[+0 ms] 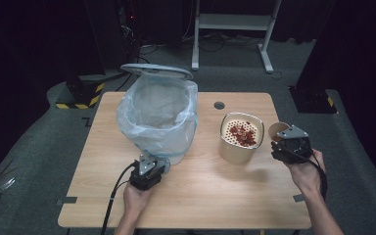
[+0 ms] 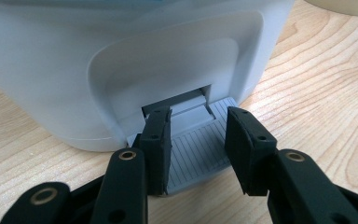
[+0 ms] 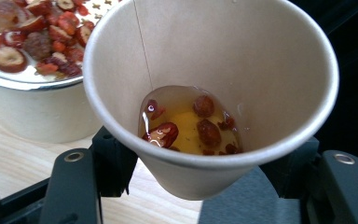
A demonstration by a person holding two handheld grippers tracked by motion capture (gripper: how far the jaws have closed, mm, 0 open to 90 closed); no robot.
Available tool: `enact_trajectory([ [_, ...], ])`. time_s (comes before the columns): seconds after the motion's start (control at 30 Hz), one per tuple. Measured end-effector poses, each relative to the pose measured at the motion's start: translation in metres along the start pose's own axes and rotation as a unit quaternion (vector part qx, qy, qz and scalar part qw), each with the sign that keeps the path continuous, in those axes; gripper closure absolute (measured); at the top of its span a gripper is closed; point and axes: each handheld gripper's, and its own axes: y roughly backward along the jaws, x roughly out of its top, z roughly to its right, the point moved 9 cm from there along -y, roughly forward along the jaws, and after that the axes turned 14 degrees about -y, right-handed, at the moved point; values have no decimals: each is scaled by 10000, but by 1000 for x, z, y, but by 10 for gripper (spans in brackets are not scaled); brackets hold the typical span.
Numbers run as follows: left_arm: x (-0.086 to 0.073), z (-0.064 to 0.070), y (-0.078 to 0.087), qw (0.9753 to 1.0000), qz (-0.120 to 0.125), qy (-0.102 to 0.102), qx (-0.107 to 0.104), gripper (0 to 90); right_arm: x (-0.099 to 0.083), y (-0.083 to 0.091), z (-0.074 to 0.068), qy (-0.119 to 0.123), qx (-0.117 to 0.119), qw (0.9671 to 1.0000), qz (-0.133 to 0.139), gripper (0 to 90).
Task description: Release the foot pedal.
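A white pedal bin [image 1: 159, 115] lined with a clear bag stands on the table with its lid [image 1: 156, 71] raised. My left gripper [image 1: 157, 164] is at the bin's foot, open, its jaws resting on the grey ribbed pedal [image 2: 196, 156] on either side of its middle. My right gripper [image 1: 284, 138] is shut on a paper cup [image 1: 277, 129] near the table's right edge. The cup [image 3: 242, 56] is tilted and holds amber liquid with pieces of red dried fruit [image 3: 205, 121]. Beside it stands a cream container [image 1: 239, 147] whose perforated strainer carries more dried fruit [image 1: 242, 132].
The wooden table [image 1: 215, 196] has a round cable hole [image 1: 219, 105] behind the container. Its right edge lies just beyond my right hand. A white stand frame [image 1: 235, 22] and a yellow-black striped base [image 1: 83, 93] are on the floor beyond the table.
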Motion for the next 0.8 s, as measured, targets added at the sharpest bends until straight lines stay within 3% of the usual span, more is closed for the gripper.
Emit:
enact_trajectory([
  [0.17,0,0,0,10000,1,-2,3,609,10,-3,0,336,-235,9991,-88,355],
  [0.4,0,0,0,10000,3,1,4,609,18,-6,-1,486,-337,9982,-133,357],
  [0.63,0,0,0,10000,3,1,3,608,25,-8,-2,908,-603,9938,-200,358],
  [0.8,0,0,0,10000,-8,-16,1,608,29,-8,-5,1089,-651,9917,-205,359],
])
